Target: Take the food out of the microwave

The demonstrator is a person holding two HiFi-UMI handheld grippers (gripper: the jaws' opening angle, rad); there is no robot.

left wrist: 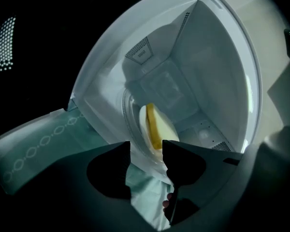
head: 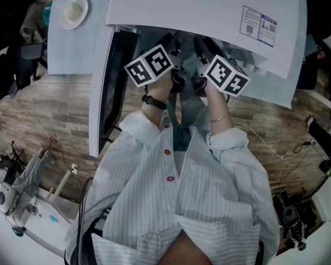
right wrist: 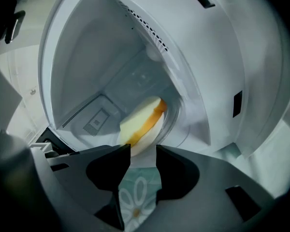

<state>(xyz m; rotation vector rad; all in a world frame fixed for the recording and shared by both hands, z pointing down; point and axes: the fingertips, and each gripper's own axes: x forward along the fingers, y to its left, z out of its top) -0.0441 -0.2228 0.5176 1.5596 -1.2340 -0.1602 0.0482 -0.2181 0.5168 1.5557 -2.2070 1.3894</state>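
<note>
Food (left wrist: 153,124) on its plate (left wrist: 171,131) sat inside the open microwave (left wrist: 217,81), both the left gripper (left wrist: 146,150) and the right gripper (right wrist: 143,152) spread and empty just before it, and I reckoned they should take opposite rims evenly and keep the plate level.

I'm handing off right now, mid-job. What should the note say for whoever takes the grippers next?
Left gripper: open, nothing held, pointing into the microwave.
Right gripper: open, nothing held, also aimed into the cavity.
Food: a pale yellow piece on a white plate, inside on the turntable, not yet touched.
Done: the door is swung open.
Left: reach in, probably grip the plate by its rim, and bring it out.
</note>
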